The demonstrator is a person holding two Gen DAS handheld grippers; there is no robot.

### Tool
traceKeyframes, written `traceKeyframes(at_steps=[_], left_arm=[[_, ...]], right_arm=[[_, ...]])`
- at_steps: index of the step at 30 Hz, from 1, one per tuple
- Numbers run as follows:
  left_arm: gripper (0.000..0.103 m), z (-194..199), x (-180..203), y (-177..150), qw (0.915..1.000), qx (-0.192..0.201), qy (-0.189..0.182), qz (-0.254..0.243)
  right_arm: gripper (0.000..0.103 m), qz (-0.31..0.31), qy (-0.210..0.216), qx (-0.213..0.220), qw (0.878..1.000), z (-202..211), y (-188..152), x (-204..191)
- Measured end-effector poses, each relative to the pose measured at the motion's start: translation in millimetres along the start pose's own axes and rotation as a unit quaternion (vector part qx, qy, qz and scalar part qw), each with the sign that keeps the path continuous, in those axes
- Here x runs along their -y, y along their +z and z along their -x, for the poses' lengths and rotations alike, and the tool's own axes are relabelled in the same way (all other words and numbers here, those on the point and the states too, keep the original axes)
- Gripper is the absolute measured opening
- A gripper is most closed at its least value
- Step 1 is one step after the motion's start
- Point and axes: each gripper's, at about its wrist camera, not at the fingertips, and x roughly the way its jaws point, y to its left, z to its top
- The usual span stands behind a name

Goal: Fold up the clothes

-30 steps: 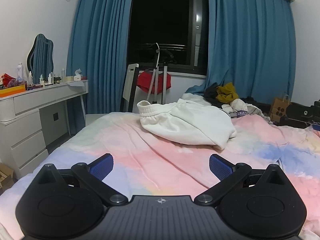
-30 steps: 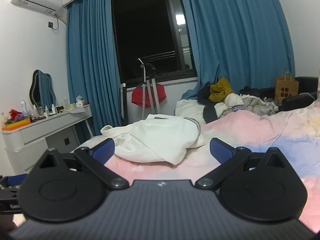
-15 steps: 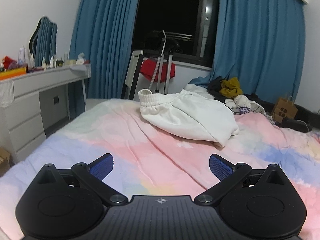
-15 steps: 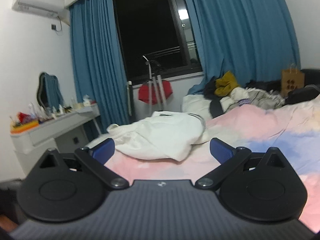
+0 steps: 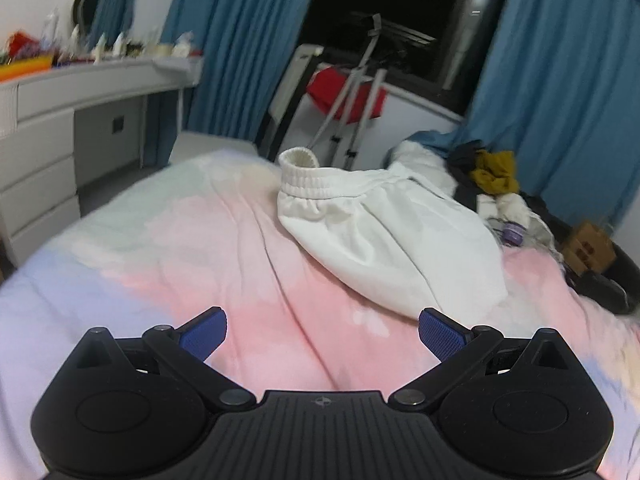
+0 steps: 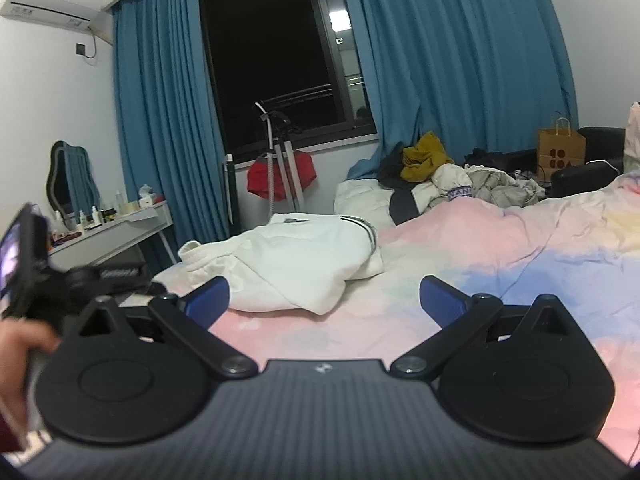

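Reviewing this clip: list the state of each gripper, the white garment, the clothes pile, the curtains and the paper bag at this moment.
left gripper: open, holding nothing, over the bedspread.
right gripper: open, holding nothing.
white garment: unfolded, bunched in a heap on the bed, elastic waistband turned up.
clothes pile: jumbled, unfolded, at the far side of the bed.
curtains: drawn apart, window dark.
paper bag: upright.

You moved your left gripper [image 5: 322, 330] down and closer to the white clothes [image 5: 384, 232] on the bed [image 5: 180, 240]. Now your left hand [image 6: 18, 344] holding it shows beside your right gripper [image 6: 324, 300].
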Motion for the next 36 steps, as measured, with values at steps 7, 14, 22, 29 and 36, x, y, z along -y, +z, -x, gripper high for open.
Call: traceKeyframes(at_steps=[7, 14, 22, 29, 36], left_arm=[[0.103, -85, -13, 45, 0.9915, -0.033, -0.003, 0.126], [0.100, -158, -33, 91, 0.9695, -0.026, -0.002, 0.244], [0.091, -238, -45, 146, 0.9596, -0.015, 0.036, 0.278], [0.023, -265, -29, 152, 0.9734, -0.039, 0.081, 0.211], [0.016, -172, -21, 141, 0.9917, 0.036, 0.012, 0.123]], right_arm=[[0.103, -0.008, -0.001, -0.008, 1.000, -16, -5, 11], [0.103, -0.035, -0.005, -0.048, 0.998, -55, -22, 30], [0.103, -0.031, -0.018, -0.083, 0.996, -101, -42, 40], [0.103, -0.012, -0.010, -0.108, 0.994, -131, -59, 36], [0.103, 0.001, -0.011, -0.083, 0.996, -128, -53, 33]])
